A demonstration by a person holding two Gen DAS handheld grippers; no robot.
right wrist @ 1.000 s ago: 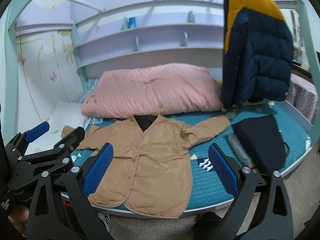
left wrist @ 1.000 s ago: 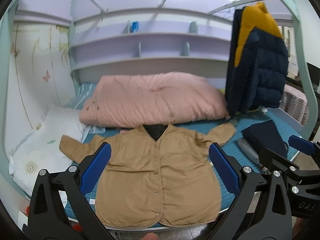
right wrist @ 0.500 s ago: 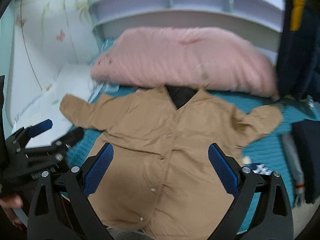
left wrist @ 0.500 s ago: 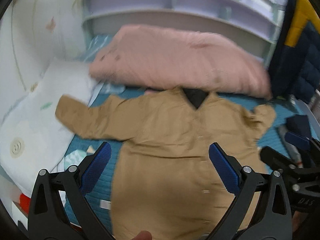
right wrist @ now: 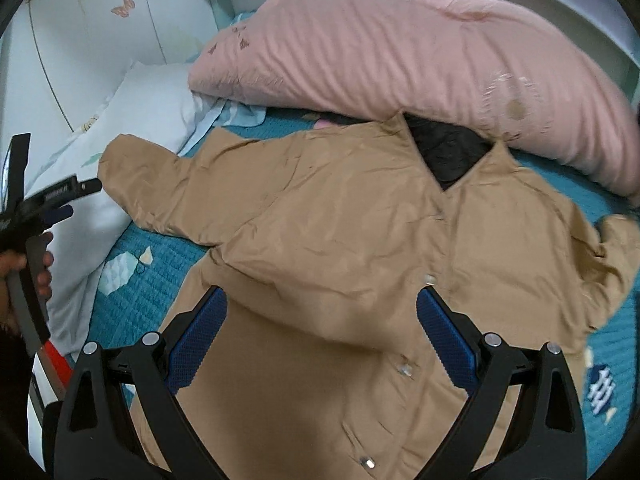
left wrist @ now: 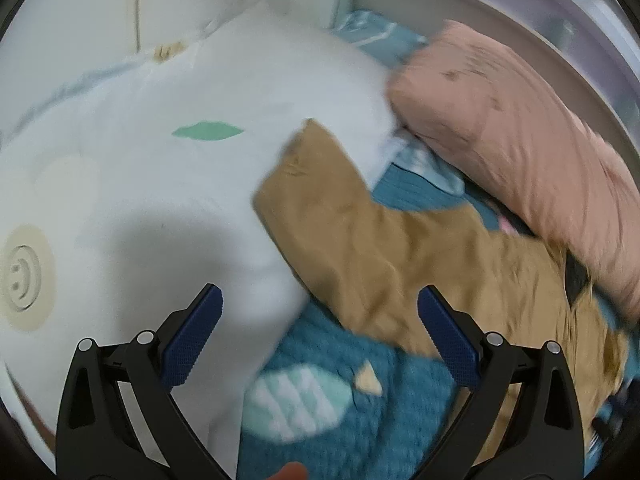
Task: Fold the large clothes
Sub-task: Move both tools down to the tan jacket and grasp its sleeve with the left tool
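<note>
**Q:** How many garments are laid out, and where?

**A:** One tan jacket (right wrist: 360, 248) is spread front-up on the teal bed cover (right wrist: 160, 252). Its collar lies at 1 o'clock in the right wrist view, touching the one pink quilt (right wrist: 400, 52). Two sleeves are counted: one (right wrist: 160, 184) extends toward 10 o'clock, its cuff resting on the one white pillow (right wrist: 148, 108); the other (right wrist: 616, 264) is bunched at 3 o'clock. Three snap fasteners are seen along the front edge.

**Q:** What is the state of the right gripper (right wrist: 322, 340)?

**A:** Its two blue-padded fingers (right wrist: 196, 344) are held wide apart above the jacket body. Nothing is gripped between them.

**Q:** And the left gripper (left wrist: 320, 340)?

**A:** It is likewise spread fully, with nothing held. In its own view, the white pillow lies under the 9 o'clock finger and the jacket sleeve (left wrist: 340, 220) runs from 12 to 3 o'clock, its cuff on the pillow. The view is blurred. In the right wrist view, this gripper is seen at 9 o'clock, just beside the sleeve cuff, held by one hand (right wrist: 24, 276).

**Q:** Is the jacket folded?

**A:** No fold is visible; it lies flat.
</note>
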